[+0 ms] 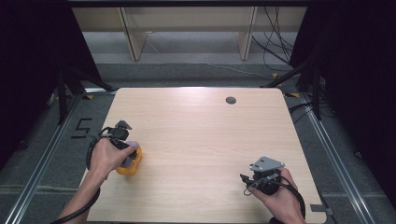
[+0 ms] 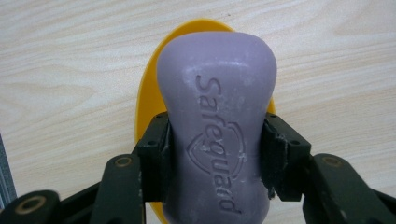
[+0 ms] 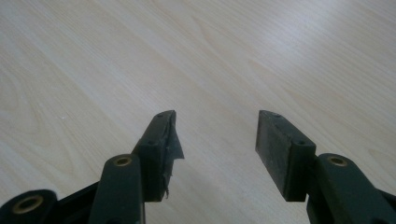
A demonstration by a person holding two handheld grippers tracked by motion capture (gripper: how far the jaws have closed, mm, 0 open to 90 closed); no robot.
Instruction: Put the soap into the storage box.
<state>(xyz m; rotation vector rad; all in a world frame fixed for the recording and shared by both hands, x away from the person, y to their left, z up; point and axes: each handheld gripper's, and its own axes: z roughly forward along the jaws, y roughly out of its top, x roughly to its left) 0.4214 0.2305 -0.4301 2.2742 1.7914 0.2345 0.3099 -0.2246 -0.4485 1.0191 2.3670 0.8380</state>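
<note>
A purple bar of soap (image 2: 217, 121) stamped "Safeguard" is clamped between the jaws of my left gripper (image 2: 215, 140), which is shut on its narrow waist. Directly under the soap lies a yellow oval soap dish (image 2: 147, 93); whether the bar touches the dish I cannot tell. In the high view the left gripper (image 1: 128, 151) points down over the yellow dish (image 1: 130, 165) near the table's left edge, with the soap (image 1: 131, 148) just showing beside the hand. My right gripper (image 3: 215, 135) stands open over bare wood, low at the front right (image 1: 264, 175).
The light wooden table (image 1: 201, 135) has a small round grommet hole (image 1: 230, 100) near its far edge. Beyond the far edge are shelf legs and loose cables on the floor. Metal rails run along both sides of the table.
</note>
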